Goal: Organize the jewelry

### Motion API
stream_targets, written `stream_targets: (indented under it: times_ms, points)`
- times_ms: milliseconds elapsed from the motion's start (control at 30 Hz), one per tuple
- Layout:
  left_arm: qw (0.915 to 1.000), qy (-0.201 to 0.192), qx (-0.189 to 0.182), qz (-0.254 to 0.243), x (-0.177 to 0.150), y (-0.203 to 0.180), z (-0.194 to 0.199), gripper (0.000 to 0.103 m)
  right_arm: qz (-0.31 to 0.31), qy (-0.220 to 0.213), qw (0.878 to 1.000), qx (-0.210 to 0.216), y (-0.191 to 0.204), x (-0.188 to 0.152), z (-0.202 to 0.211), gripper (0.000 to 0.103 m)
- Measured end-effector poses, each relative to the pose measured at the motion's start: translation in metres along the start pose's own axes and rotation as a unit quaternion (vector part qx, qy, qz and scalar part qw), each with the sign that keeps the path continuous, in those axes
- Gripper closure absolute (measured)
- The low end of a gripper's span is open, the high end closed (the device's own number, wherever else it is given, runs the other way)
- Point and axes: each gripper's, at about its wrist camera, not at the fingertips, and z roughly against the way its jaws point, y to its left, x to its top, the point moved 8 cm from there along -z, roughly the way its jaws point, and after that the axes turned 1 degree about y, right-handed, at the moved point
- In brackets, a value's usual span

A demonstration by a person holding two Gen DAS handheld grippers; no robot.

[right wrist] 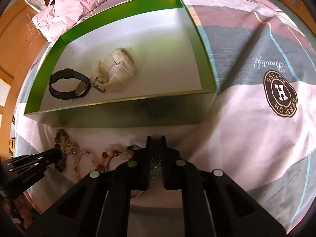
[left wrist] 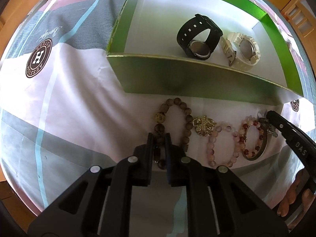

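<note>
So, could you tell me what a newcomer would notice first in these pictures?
Probably the green box on the bedspread, with a black watch and a white watch side by side inside. Next, the row of bracelets in front of it, where the left gripper straddles the brown bead bracelet.

From the left wrist, the left tongs [left wrist: 159, 138] cover the six-o'clock arc of the brown wooden bead bracelet [left wrist: 185, 116], and whether the fingers pinch the beads cannot be told. At three o'clock, the right tongs [left wrist: 269, 114] hide part of the grey metal bangle [left wrist: 263, 144]. From the right wrist, a sparkling metal piece [right wrist: 156, 167] between the fingers is mostly hidden. The green cardboard box's [right wrist: 126, 110] near wall conceals the floor behind it.
</note>
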Motion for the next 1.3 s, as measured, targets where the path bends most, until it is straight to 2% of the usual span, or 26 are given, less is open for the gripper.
stream_targets:
  times_ms: [167,333,433,500,567,667,733,867,933,1067,1100,1133,1167,1233,1300]
  points:
    - [0.9995,-0.019,0.026,0.008,0.003,0.016,0.011,0.092,0.010,-0.026,1.000,-0.008,-0.004,0.004,0.026,0.095]
    - [0.9994,-0.026,0.014,0.020,0.004,0.023,0.019,0.092,0.022,-0.053,0.998,0.019,0.004,0.007,0.049,0.095]
    - [0.9994,-0.026,0.013,0.020,0.004,0.022,0.019,0.091,0.021,-0.039,0.999,0.024,0.002,0.007,0.045,0.095]
    - [0.9994,-0.023,0.017,0.019,0.004,0.022,0.017,0.088,0.006,-0.024,0.999,0.027,-0.001,0.005,0.037,0.091]
    - [0.9995,-0.019,0.017,0.017,0.004,0.021,0.015,0.081,-0.015,-0.015,0.999,0.030,-0.006,0.005,0.029,0.074]
    - [0.9996,-0.016,0.022,0.012,0.003,0.018,0.011,0.073,-0.025,-0.013,0.999,0.031,-0.007,0.005,0.022,0.058]
    - [0.9996,-0.013,0.023,0.011,0.001,0.018,0.006,0.070,-0.034,-0.014,0.999,0.028,-0.008,0.007,0.016,0.056]
    - [0.9996,-0.007,0.024,0.012,0.001,0.016,-0.002,0.070,-0.037,-0.011,0.999,0.028,-0.004,0.009,0.004,0.056]
    - [0.9996,-0.008,0.023,0.013,0.003,0.014,-0.007,0.063,-0.032,-0.009,0.999,0.022,-0.004,0.008,0.002,0.056]
    - [0.9995,-0.010,0.028,0.008,0.006,0.013,-0.012,0.063,-0.024,-0.010,1.000,0.014,-0.002,0.006,0.000,0.058]
    - [0.9995,-0.011,0.030,0.007,0.007,0.012,-0.014,0.065,-0.022,-0.011,1.000,0.013,-0.003,0.007,0.000,0.061]
    - [0.9994,-0.012,0.031,0.008,0.007,0.015,-0.014,0.074,-0.018,-0.009,1.000,0.012,-0.003,0.006,0.000,0.068]
    - [0.9993,-0.014,0.034,0.009,0.008,0.016,-0.014,0.077,-0.017,-0.008,1.000,0.014,-0.002,0.005,-0.001,0.074]
    - [0.9992,-0.015,0.035,0.012,0.009,0.011,-0.017,0.088,-0.014,-0.005,1.000,0.017,-0.002,0.004,-0.001,0.077]
    - [0.9993,-0.016,0.030,0.017,0.011,0.009,-0.019,0.092,-0.010,-0.005,1.000,0.019,0.001,0.003,-0.001,0.087]
